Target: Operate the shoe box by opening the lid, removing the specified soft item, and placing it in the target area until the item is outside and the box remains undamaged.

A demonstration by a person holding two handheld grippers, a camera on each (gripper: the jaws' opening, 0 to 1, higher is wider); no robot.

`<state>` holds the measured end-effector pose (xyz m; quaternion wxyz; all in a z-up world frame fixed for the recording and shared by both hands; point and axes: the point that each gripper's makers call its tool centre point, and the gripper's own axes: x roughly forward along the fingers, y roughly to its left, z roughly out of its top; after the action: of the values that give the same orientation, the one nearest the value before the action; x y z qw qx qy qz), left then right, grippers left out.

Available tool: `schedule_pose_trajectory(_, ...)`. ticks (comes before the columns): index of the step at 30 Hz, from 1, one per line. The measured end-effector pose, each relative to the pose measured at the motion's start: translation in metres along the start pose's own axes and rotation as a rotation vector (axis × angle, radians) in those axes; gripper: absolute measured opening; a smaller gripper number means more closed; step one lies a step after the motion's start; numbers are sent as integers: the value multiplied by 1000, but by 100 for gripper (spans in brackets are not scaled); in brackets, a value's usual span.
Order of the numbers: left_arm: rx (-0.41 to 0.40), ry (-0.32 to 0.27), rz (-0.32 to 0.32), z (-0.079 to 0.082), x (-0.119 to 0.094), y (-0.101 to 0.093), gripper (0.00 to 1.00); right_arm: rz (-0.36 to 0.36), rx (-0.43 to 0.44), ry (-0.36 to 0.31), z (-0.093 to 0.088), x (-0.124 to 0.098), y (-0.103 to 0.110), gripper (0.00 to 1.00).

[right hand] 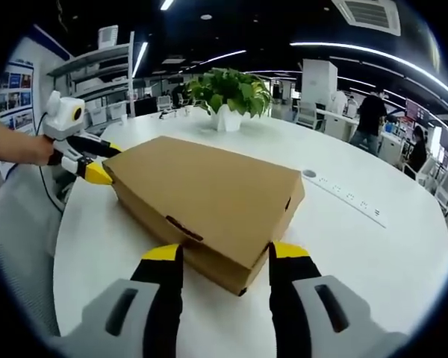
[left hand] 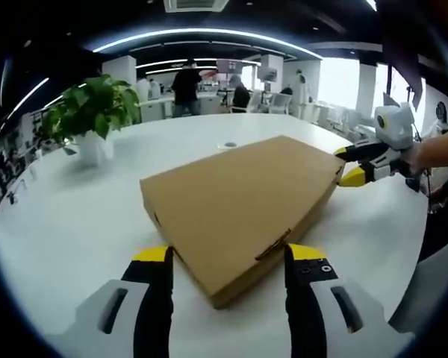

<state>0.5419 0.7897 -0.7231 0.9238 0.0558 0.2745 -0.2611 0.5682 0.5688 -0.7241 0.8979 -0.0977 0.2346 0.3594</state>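
A closed brown cardboard shoe box (left hand: 239, 201) lies flat on the white table (left hand: 75, 224), its lid down. My left gripper (left hand: 228, 253) is open, with the box's near corner between its yellow-tipped jaws. In the right gripper view the same box (right hand: 209, 190) points a corner at me, and my right gripper (right hand: 225, 251) is open astride that corner. Each gripper shows at the box's far corner in the other's view: the right gripper (left hand: 349, 165) at the right, the left gripper (right hand: 95, 159) at the left. No soft item is visible; the box's inside is hidden.
A potted green plant (left hand: 93, 112) in a white pot stands on the table beyond the box. A white power strip (right hand: 347, 195) lies on the table (right hand: 403, 246) to the right. People stand at desks in the background. A person's arm (left hand: 440, 149) holds the right gripper.
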Motion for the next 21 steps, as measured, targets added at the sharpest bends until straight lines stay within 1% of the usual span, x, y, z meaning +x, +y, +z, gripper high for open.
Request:
schedule_pose_trajectory(6, 10, 19, -18, -2, -2, 5, 60, -5, 30, 5, 0, -1, 6, 42)
schedule_pose_trajectory(10, 14, 29, -26, -3, -4, 5, 59, -11, 39, 9, 0, -2, 11, 41)
schedule_pose_trajectory(21, 36, 55, -64, -6, -11, 14, 59, -29, 71, 9, 1, -4, 27, 40)
